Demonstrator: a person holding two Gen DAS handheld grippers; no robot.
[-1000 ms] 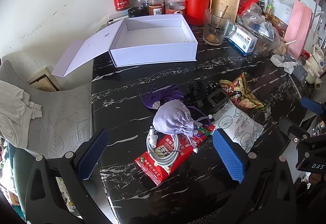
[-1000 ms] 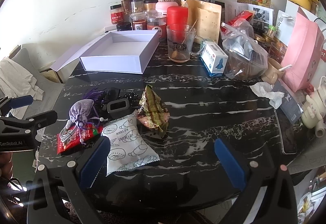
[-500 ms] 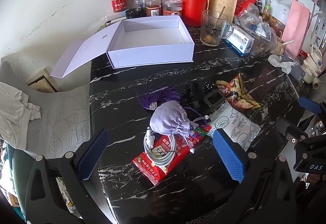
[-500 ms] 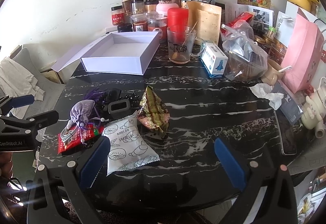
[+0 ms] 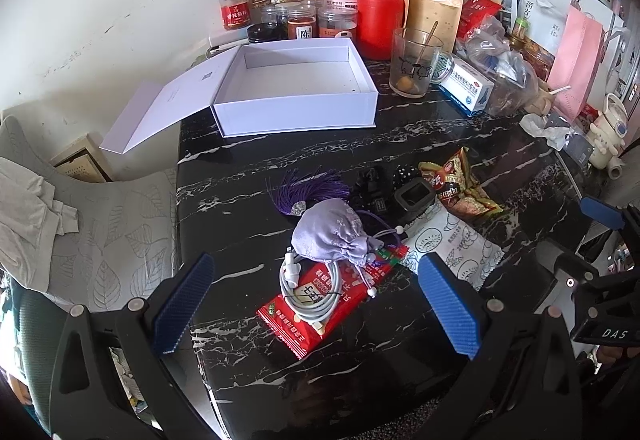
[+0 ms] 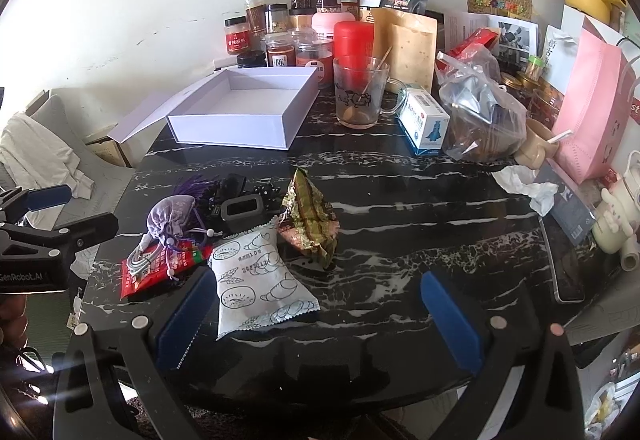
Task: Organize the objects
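Note:
An open white box [image 5: 296, 88] [image 6: 244, 108] with its lid flapped left sits at the back of the black marble table [image 5: 400, 144]. In front lies a pile: a lilac pouch [image 5: 328, 236] [image 6: 170, 216], a coiled white cable [image 5: 308, 288] on a red snack pack [image 5: 332, 296] [image 6: 160, 264], a purple tassel [image 5: 308, 188], black items [image 5: 412, 196], a white pastry pack [image 5: 452, 244] [image 6: 256, 280] and a green-gold snack bag [image 5: 460, 184] [image 6: 308, 216]. My left gripper [image 5: 316, 304] hovers open over the red pack. My right gripper [image 6: 316, 316] stands open near the white pack.
Jars [image 5: 304, 12], a red canister [image 5: 380, 24], a glass mug [image 5: 416, 64], a medicine box [image 5: 468, 88], plastic bags [image 6: 480, 112] and a pink bag [image 6: 592, 104] crowd the back and right. A phone [image 6: 560, 264] lies at the right edge. A cushioned chair [image 5: 100, 224] stands left.
Both grippers have drifted slightly forward toward the pile; the objects sit a little lower and nearer in both views. Nothing was taken hold of.

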